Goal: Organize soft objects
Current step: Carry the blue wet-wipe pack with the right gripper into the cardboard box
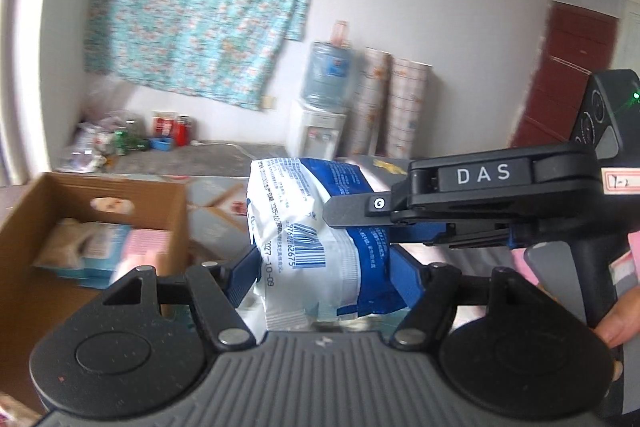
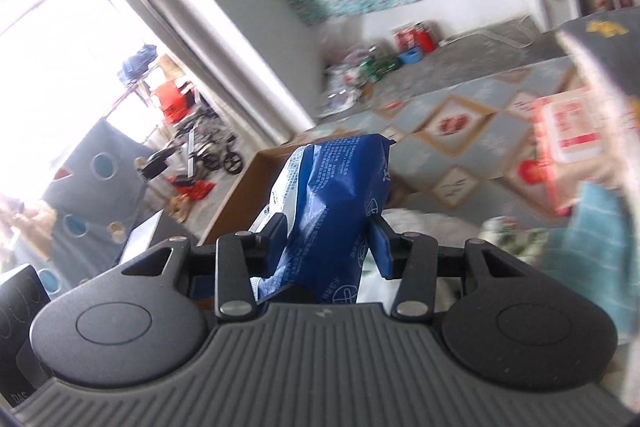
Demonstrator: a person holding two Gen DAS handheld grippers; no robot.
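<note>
While both of my claws grip the same blue-and-white soft pack (image 1: 316, 243), it hangs in the air between them, clear of any surface. My left claw (image 1: 320, 277) is clenched on the pack's lower part: its blue pads (image 1: 404, 281) press the crumpled plastic from either side, with the barcode and printed date facing the left wrist camera. My right claw (image 2: 326, 241) is clenched on the blue end of the same pack (image 2: 332, 211); there too the pads (image 2: 380, 247) squeeze the film so that it bulges above them. In the left wrist view the right claw (image 1: 348, 217) reaches in from the right side, its black body marked with white letters, and its finger lies across the pack's upper half. A hand (image 1: 618, 323) holds that tool's grip at the right edge.

To the left of the pack, lower down, stands an open cardboard box (image 1: 24, 219) with several flat packets (image 1: 100, 247) already lying in it, pale blue, pink and beige ones. The box edge (image 2: 244, 187) also shows behind the pack in the right wrist view.

Behind all this a patterned mat (image 2: 460, 131) covers the floor. A water dispenser (image 1: 324, 99) stands against the far wall, and a turquoise flowered cloth (image 1: 200, 7) hangs above. Both views are somewhat blurred.
</note>
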